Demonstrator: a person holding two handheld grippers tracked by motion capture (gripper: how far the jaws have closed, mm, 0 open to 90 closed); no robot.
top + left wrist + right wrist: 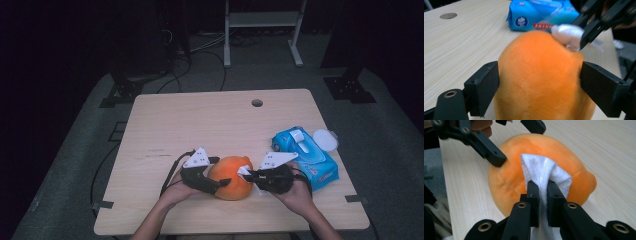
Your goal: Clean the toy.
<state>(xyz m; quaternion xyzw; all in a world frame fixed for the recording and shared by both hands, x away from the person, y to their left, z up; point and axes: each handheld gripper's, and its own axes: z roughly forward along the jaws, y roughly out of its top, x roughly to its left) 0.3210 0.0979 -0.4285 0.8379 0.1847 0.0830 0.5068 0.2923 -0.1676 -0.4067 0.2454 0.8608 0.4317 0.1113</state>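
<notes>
Looking down from the high view, I have an orange plush point(232, 177) sitting on the table point(210, 120) near its front edge, between my two grippers. My left gripper point(220, 184) comes at it from the left, my right gripper point(248, 174) from the right.

In the left gripper view the plush point(539, 80) sits between the left jaws, which stand wide, one against each flank. They look to be touching the fuzz; I cannot tell how hard they press. The plush rests on the tabletop.

In the right gripper view my right jaws are pressed together on a white tissue point(544, 173), pinching it with its free fold laid against the top of the plush point(516, 177). From the left gripper view the same tissue point(567, 35) shows as a white wad touching the plush's upper far side.

A blue pack of wipes point(305, 155) lies on the table to the right of the plush, just behind my right hand point(295, 192), with its lid flipped up.
</notes>
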